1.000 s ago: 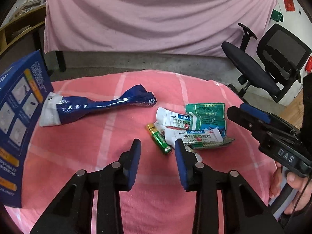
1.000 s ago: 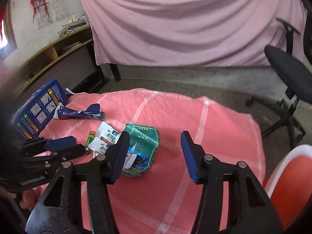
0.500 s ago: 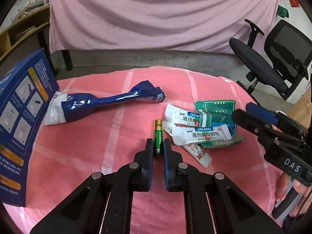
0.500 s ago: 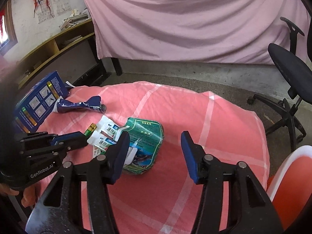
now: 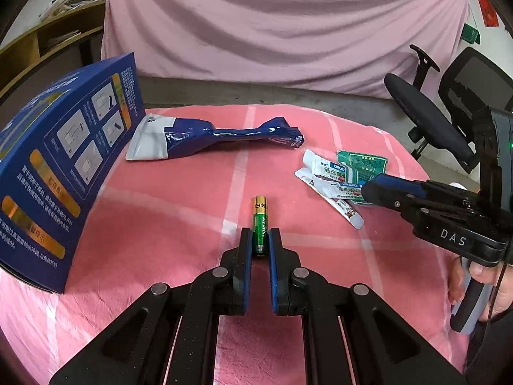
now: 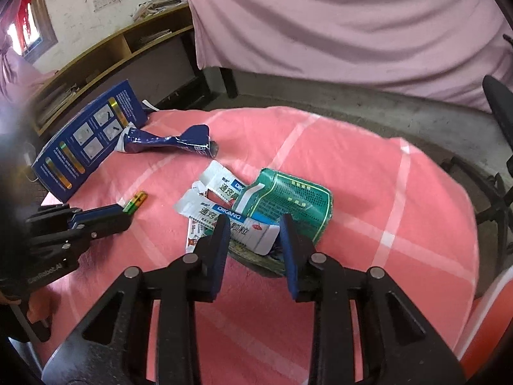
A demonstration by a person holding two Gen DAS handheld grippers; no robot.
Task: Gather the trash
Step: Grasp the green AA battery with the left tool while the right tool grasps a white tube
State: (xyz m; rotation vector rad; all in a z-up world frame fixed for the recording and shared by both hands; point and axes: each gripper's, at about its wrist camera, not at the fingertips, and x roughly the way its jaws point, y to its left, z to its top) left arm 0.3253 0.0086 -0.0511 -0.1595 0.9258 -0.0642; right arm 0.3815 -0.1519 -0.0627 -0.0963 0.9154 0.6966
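The left tool [image 5: 259, 240] is clamped narrow on the AA battery [image 5: 260, 228], whose long axis points to 12 o'clock along the fingers, on the pink table [image 5: 179, 199]. The right tool [image 6: 255, 228] gapes wide around the white sachets [image 6: 224, 211], with the green packet [image 6: 295, 199] beyond at 1 o'clock.

Two low wrist views, close over the pink cloth [image 5: 160, 211], both sharing the sachets [image 6: 224, 211].

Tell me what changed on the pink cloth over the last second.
The left gripper closed its fingers on the green and gold battery and drew it away from the sachets. The right gripper narrowed and advanced around the white sachet. The twisted blue pouch and blue box stayed.
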